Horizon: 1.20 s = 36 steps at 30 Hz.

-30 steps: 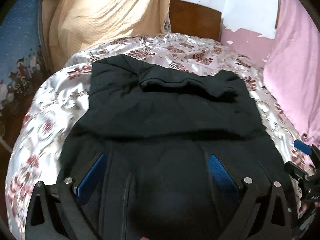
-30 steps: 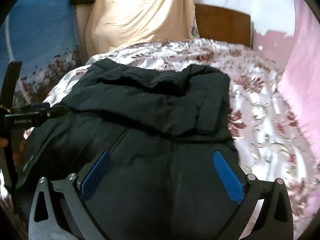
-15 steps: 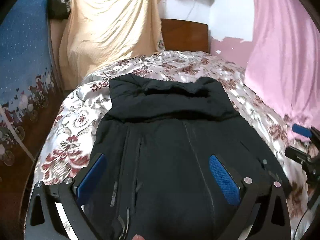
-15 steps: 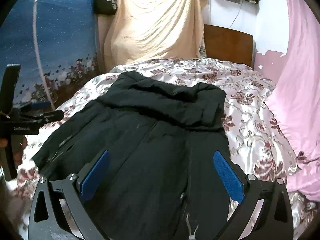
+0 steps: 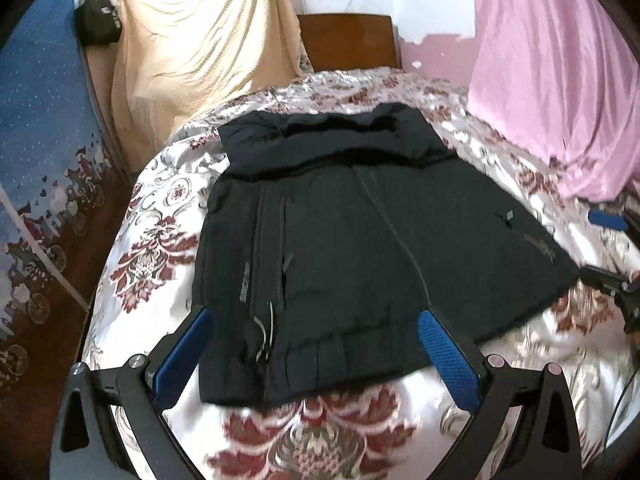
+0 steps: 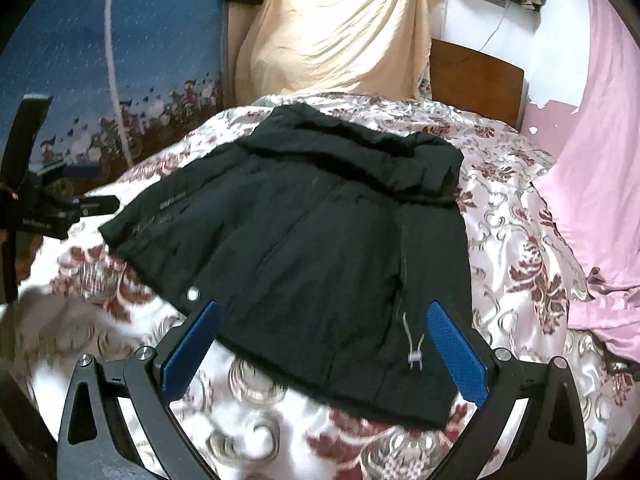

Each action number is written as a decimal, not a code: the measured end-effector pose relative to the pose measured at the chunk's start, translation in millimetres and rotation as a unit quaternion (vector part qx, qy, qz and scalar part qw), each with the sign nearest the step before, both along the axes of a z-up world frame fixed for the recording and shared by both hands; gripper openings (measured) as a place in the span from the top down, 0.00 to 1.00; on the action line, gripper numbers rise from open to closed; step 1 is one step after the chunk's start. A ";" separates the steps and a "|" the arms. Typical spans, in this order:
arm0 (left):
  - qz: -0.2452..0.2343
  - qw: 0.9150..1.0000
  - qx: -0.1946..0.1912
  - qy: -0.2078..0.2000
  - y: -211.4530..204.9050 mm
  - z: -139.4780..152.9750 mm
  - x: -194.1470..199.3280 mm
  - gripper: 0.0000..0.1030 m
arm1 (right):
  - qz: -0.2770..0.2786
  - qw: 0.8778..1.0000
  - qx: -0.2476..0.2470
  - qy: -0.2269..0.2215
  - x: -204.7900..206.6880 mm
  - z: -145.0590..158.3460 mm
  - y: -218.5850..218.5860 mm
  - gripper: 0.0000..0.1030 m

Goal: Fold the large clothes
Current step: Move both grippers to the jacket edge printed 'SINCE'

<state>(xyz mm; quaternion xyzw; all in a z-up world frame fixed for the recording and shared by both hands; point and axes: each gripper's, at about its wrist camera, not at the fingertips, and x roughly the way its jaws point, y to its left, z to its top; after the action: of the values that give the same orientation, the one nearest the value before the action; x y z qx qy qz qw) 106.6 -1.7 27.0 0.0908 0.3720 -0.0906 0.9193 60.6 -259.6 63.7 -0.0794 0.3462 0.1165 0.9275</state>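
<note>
Left wrist view: a black jacket (image 5: 344,232) is seen lying flat on the bed (image 5: 152,248), which is covered with a floral satin spread. The collar end is turned toward the wooden headboard (image 5: 348,40) and the hem toward the camera. The upper part is folded over as a thick band across the shoulders. A zip line and a grey cord near the hem are noted. The left gripper (image 5: 316,356) is held above the hem with its blue pads (image 5: 448,360) spread wide; nothing is pinched between them. The right gripper (image 5: 612,276) is seen at the right edge, just beside the jacket's corner; whether it is spread cannot be told from here. A beige cloth (image 5: 192,44) hangs behind the bed at the left, a pink curtain (image 5: 552,72) at the right, and a black bag (image 5: 98,20) hangs on the wall. Right wrist view: the same jacket (image 6: 320,240) is seen from the other side, lying flat, with a toggle cord near the hem and a snap at the near left corner. The right gripper (image 6: 322,356) is held over the hem with pads (image 6: 456,356) spread wide and empty. The left gripper (image 6: 60,212) is seen at the left edge, near the jacket's corner. The near bedding is blurred.
</note>
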 end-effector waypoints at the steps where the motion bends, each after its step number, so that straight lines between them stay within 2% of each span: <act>1: -0.005 1.000 0.009 0.004 0.2 -3.0 -3.5 0.00 | 0.000 1.000 -0.005 0.003 -5.4 -4.2 -1.1 0.02; 6: -0.015 0.998 0.049 0.027 12.5 -25.3 -16.5 0.00 | -0.004 1.000 -0.019 0.022 -14.4 -19.6 -6.7 0.02; 15: 0.002 0.997 0.018 0.078 44.9 -56.9 -23.4 0.00 | -0.023 0.999 -0.027 0.031 -22.3 -38.6 -13.6 0.02; 19: -0.006 0.994 0.060 0.093 31.5 -68.5 -21.4 0.00 | -0.025 0.998 -0.034 0.040 -23.5 -48.6 -13.0 0.02; 22: -0.005 0.989 0.112 0.097 18.1 -75.4 -19.6 0.00 | -0.033 0.997 -0.046 0.054 -20.2 -55.0 -10.6 0.02; 26: -0.017 0.984 0.156 0.089 5.5 -77.9 -17.3 0.00 | -0.038 0.994 -0.060 0.078 -13.5 -61.6 -7.9 0.02; 36: -0.015 0.979 0.174 0.102 4.9 -83.8 3.8 0.00 | -0.036 0.976 -0.156 0.148 15.0 -77.5 6.2 0.02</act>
<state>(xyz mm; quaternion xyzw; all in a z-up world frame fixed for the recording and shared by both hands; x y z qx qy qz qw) 110.4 3.2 -56.8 0.2456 0.4725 -0.0469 0.8451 75.6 -253.3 -13.8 -0.1925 0.4966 0.0381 0.8455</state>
